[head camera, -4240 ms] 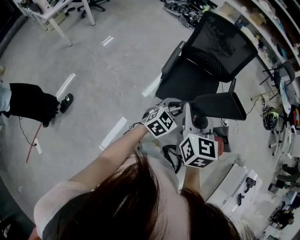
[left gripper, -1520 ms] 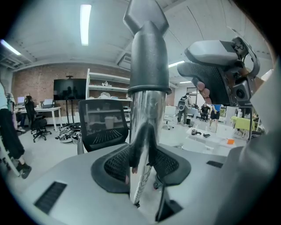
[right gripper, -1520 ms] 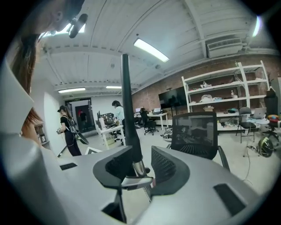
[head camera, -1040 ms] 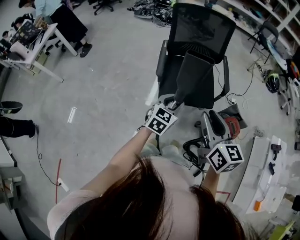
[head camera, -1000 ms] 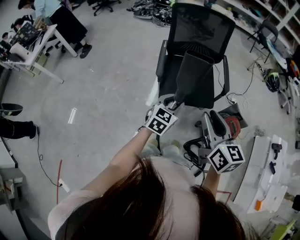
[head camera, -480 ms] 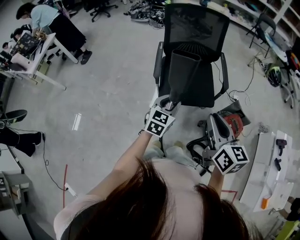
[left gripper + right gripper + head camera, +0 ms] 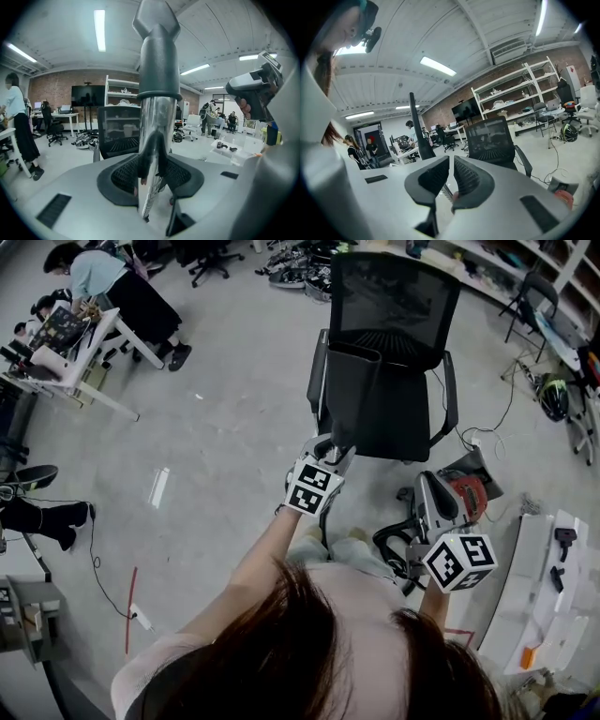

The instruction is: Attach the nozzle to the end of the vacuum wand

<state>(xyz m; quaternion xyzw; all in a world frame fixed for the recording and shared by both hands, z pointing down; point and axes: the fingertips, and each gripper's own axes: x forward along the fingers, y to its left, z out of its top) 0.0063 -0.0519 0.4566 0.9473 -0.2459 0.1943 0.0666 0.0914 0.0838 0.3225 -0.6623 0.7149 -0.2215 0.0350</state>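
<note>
- Just in front of the black mesh-backed office chair, on our side of its seat, we hold the shiny chrome vacuum wand in the left gripper. Its jaws stand wide, and their ribbed dark pads press on the tube from both sides.
- On the chair-side end of that tube sits the dark grey plastic nozzle, a round collar that flattens into a broad mouth. The collar overlaps the chrome, so we judge it at least partly pushed on. We cannot tell whether it is fully home.
- Wand and nozzle share one long axis. In the head view it runs from the left gripper toward the chair seat, and in the left gripper view it stands upright across the jaws.
- The right gripper hangs off the right front corner of the chair, apart from the wand. Its jaws are closing, only a narrow gap shows, and we see no task part between them.
- From the right gripper the nozzle lies to the left and toward the chair, showing as a thin dark upright blade. The left hand is nearer by far, since it carries the piece.
- Our guess is that any remaining seating needs a push along that axis, right hand against left.
- We count one wand, one nozzle and two grippers. One red vacuum body lies on the floor right of the chair, with one looped black hose beside it.
</note>
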